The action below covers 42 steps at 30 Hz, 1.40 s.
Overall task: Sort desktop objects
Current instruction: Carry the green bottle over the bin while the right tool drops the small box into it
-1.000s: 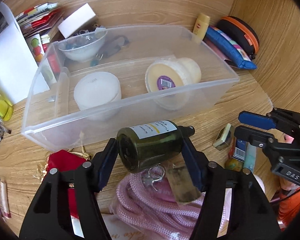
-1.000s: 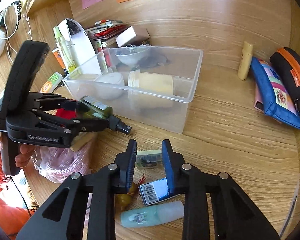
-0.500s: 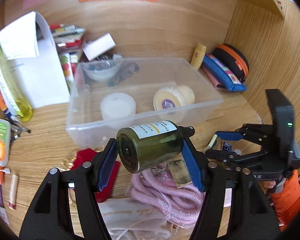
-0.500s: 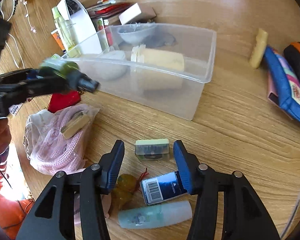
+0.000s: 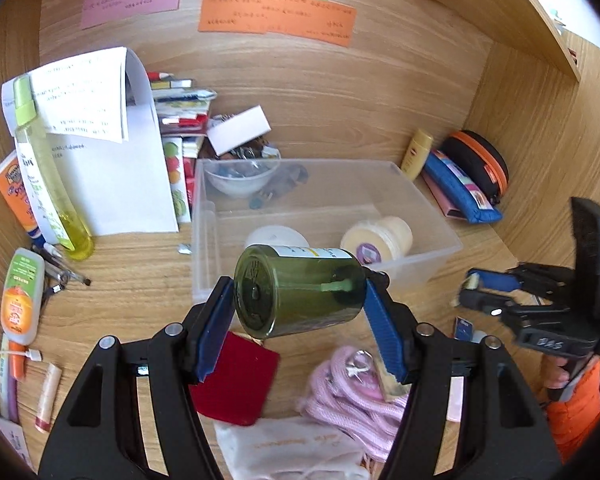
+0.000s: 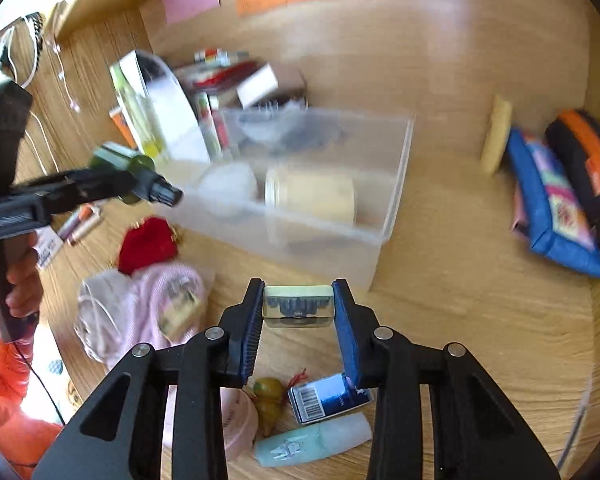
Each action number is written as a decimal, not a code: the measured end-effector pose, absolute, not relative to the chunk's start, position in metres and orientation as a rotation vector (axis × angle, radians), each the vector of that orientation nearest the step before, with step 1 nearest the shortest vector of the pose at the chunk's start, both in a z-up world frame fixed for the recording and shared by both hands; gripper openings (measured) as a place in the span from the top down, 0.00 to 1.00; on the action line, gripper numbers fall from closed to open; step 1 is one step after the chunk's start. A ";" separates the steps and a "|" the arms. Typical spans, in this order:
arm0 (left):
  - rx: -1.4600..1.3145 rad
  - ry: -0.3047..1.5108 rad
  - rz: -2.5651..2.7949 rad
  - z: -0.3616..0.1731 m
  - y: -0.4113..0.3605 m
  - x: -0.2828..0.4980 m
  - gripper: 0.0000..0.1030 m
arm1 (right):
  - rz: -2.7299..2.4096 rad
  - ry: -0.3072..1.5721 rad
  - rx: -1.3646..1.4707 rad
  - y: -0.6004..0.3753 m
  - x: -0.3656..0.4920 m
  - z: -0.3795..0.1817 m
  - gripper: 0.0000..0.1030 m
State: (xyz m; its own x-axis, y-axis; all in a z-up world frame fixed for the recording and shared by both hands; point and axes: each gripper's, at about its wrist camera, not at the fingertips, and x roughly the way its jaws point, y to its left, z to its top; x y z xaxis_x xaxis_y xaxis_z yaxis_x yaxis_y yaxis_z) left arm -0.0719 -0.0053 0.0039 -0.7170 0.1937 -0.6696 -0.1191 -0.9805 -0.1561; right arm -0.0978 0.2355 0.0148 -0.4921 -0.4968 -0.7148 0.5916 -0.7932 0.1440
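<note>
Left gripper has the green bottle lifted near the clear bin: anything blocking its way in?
Nothing visible blocks it. The green bottle is held above the clear bin's near wall; inside, a white jar and a cream jar leave bare floor between and behind them.

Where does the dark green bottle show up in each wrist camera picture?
Left wrist: the green bottle lies sideways at centre, clamped in the left gripper.
Right wrist: the same bottle shows at the left edge, blurred, in that gripper.
Shared landmark: the clear plastic bin behind it.
</note>
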 end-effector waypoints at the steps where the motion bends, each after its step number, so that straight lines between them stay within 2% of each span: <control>1: -1.088 -0.152 2.767 0.005 -0.007 -0.074 0.37 | -2.276 0.152 1.020 0.235 -0.098 0.021 0.70; 15: -1.011 -0.212 2.836 0.025 -0.033 -0.113 0.37 | -2.373 0.111 0.895 0.207 -0.135 0.061 0.70; 27: -1.051 -0.263 2.827 0.020 -0.036 -0.163 0.37 | -2.373 0.059 0.993 0.174 -0.190 0.046 0.70; 35: -1.169 -0.257 2.799 -0.013 -0.027 -0.195 0.37 | -2.392 0.004 1.071 0.168 -0.217 0.023 0.70; 42: -1.240 -0.207 2.768 -0.032 -0.015 -0.201 0.37 | -2.410 0.078 1.128 0.164 -0.225 0.006 0.70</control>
State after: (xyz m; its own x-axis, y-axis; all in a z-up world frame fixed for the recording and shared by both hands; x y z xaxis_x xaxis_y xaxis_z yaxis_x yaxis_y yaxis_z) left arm -0.2015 -0.0154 -0.0321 -0.6627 0.1478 -0.7342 -0.0370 -0.9856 -0.1649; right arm -0.2245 0.1638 0.0064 -0.5482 -0.3948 -0.7373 0.4415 -0.8854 0.1458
